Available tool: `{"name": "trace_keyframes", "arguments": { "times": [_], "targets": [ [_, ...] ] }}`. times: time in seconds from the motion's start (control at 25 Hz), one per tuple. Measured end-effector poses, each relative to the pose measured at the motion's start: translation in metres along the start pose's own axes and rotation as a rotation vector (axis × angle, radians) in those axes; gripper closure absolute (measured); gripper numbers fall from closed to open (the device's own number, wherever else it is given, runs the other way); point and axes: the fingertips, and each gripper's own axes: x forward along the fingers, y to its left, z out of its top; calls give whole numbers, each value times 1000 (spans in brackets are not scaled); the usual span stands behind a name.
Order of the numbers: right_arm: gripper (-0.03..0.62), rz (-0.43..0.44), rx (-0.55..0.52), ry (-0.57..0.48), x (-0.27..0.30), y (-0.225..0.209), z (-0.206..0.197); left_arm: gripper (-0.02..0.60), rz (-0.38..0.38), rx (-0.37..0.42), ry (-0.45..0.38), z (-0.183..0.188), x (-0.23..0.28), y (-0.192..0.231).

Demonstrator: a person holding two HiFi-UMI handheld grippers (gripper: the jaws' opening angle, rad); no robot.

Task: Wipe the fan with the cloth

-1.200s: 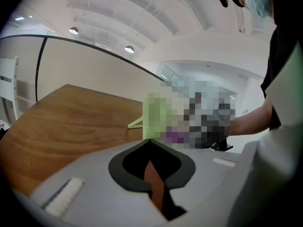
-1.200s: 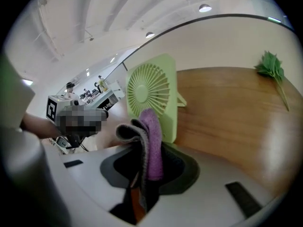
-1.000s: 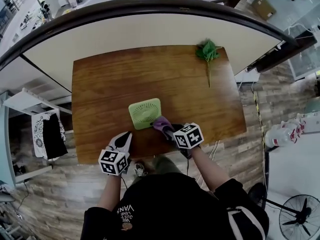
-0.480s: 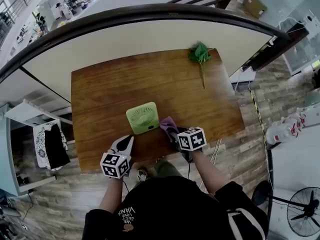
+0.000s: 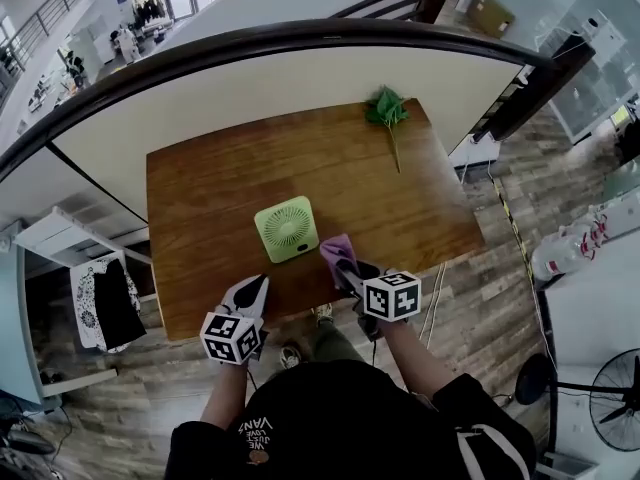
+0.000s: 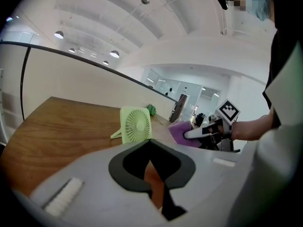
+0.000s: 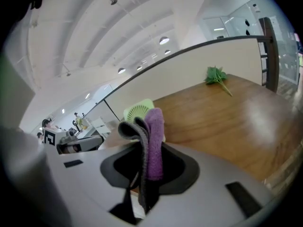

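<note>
Head view has the little green fan (image 5: 287, 228) standing upright on the wooden table (image 5: 210, 178), pretty close to the near edge and roughly in the middle of it, grille facing toward the person. The right gripper (image 5: 347, 268) is just off the fan's right side with its jaws clamped on the purple cloth (image 5: 338, 249), and the cloth pokes out past the tips toward the fan. It looks just beside the fan rather than on it, but I can't honestly tell from up here if the edge brushes the frame. Right gripper view makes the grip obvious: a fold of cloth, purple on one face and grey on the other, is pinched right between the two jaws and stands up in front of the fan. The left gripper (image 5: 250, 293) hangs over the near edge of the table, lower left of the fan and apart from it, jaws pressed together with nothing in them. Left gripper view backs that up, with just bare wood showing past the tips, the fan straight ahead on its kickstand and the cloth to its right. Over at the far right corner of the table lies a green leafy sprig (image 5: 386, 110), well apart from everything else.
</note>
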Motion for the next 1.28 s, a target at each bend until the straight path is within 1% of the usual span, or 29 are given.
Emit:
{"name": "trace_keyframes", "arguments": {
  "times": [0.2, 0.36, 0.48, 0.64, 0.8, 1.04, 1.28],
  "targets": [
    [493, -20, 2, -94, -22, 30, 1, 569, -46, 20, -58, 8, -26, -14],
    [493, -23, -2, -142, -41, 52, -2, 569, -58, 26, -68, 4, -49, -23],
    [494, -35, -10, -166, -53, 64, -8, 569, -72, 19, -78, 1, -65, -30],
    [494, -29, -9, -169, -62, 76, -17, 569, -76, 30, -87, 1, -82, -37],
    [494, -8, -18, -173, -69, 85, -19, 569, -64, 40, -101, 5, -89, -41],
    [494, 27, -52, -179, -83, 85, -12, 569, -26, 50, -145, 16, -93, -56],
    [494, 63, -96, -161, -108, 82, -9, 569, 26, 26, -174, 18, -97, -81]
  ]
}}
